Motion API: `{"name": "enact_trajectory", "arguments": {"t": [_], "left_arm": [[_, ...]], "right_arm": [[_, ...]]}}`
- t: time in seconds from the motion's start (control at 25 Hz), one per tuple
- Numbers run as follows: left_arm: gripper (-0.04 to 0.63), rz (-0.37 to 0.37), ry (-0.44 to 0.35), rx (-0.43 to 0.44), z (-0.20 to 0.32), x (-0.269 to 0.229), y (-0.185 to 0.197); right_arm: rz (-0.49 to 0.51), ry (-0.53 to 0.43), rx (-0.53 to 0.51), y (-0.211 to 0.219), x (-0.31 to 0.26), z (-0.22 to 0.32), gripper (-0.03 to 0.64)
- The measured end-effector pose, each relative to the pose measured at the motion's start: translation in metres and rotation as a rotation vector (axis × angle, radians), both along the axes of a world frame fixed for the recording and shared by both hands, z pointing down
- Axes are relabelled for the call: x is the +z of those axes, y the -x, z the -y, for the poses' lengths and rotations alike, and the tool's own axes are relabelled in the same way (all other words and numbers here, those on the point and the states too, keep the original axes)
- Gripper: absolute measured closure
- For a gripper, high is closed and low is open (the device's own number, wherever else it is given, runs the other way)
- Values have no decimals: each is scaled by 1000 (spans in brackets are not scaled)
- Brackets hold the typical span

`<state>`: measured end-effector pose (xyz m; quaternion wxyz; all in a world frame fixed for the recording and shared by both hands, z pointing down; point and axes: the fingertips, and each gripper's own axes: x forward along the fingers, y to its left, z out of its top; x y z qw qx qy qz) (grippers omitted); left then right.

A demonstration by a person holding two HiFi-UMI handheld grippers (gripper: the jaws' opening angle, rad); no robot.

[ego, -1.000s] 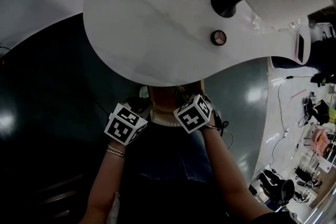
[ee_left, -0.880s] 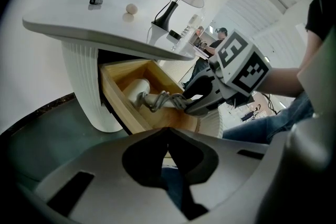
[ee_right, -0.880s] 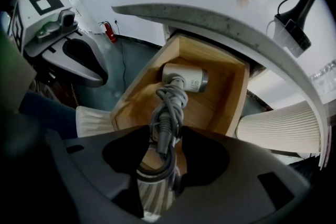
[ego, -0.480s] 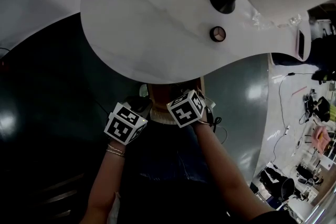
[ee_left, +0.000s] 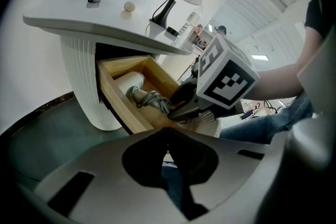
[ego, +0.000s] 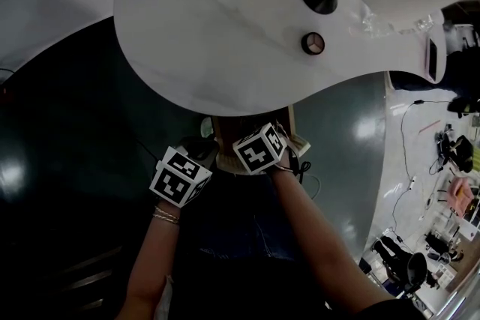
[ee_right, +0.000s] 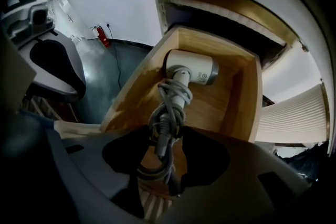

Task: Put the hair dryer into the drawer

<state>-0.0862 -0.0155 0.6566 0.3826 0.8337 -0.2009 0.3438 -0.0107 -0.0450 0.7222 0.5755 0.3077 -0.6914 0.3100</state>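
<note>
We see the hair dryer (ee_right: 190,72) inside the open wooden drawer (ee_right: 239,113) under the white worktop (ego: 217,26), at the centre of the right gripper view, with its white body toward the drawer's back. Its cord-wrapped handle runs down between the right gripper's (ee_right: 167,136) fingers (ee_right: 205,157) — they are clamped on it. The left gripper's (ee_left: 168,131) fingers are together, holding nothing — clear of the dryer.

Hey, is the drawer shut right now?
No, the drawer stands pulled out from under the tabletop, open at the top, with the hair dryer inside it.
</note>
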Motion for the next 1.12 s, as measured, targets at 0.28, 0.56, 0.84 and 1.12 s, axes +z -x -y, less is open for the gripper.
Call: {"name": "enact_trajectory", "arguments": {"t": [0.28, 0.56, 0.84, 1.12], "left_arm": [[580, -4, 1, 2, -1, -2, 4], [580, -2, -9, -3, 2, -4, 6], [580, -4, -32, -8, 5, -9, 4], [580, -4, -60, -9, 5, -25, -1]], "right_arm": [[-13, 31, -11, 1, 5, -6, 400], [-18, 43, -31, -1, -3, -10, 340], [42, -39, 24, -8, -36, -2, 461], [172, -69, 82, -12, -66, -9, 577]]}}
